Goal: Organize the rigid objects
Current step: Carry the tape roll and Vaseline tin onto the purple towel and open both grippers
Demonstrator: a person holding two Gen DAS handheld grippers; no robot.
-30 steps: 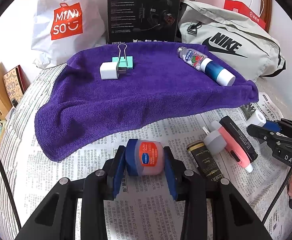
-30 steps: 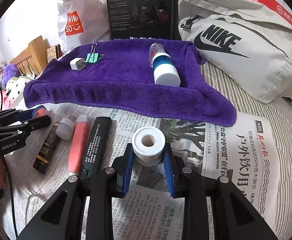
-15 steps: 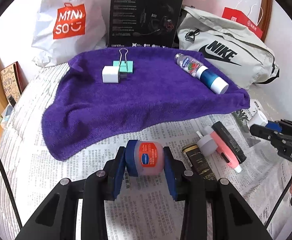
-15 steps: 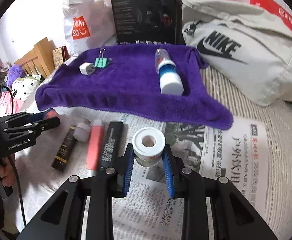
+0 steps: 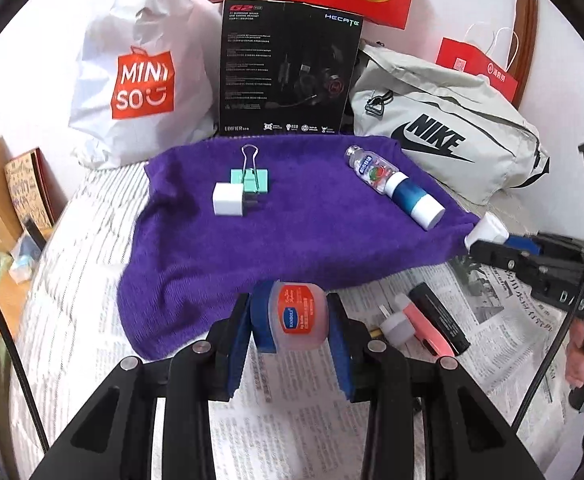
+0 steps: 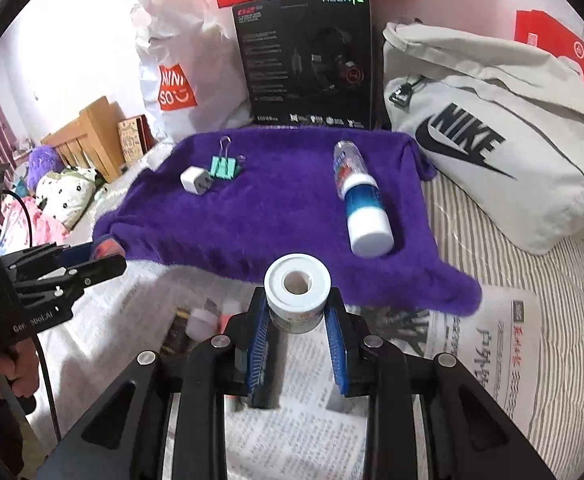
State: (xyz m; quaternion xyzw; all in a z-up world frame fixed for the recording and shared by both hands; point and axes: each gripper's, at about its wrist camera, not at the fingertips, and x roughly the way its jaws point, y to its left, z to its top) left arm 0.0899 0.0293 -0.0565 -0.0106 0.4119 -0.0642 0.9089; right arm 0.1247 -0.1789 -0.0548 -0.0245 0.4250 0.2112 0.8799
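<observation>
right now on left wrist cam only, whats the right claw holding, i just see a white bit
Observer: A white tape roll, its hole facing the camera, clamped between the right claw's blue pads.
Operator: is it over the towel
Observer: Only at its near edge. The purple towel starts just behind the roll.
Operator: anything ahead of it
Observer: The blue-and-white bottle lies just ahead, slightly right, with its white cap toward the claw.

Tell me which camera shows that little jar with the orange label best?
The left wrist view: the jar sits centred between the left gripper jaws, label readable. The right wrist view catches only a sliver of it at the left edge.
</observation>
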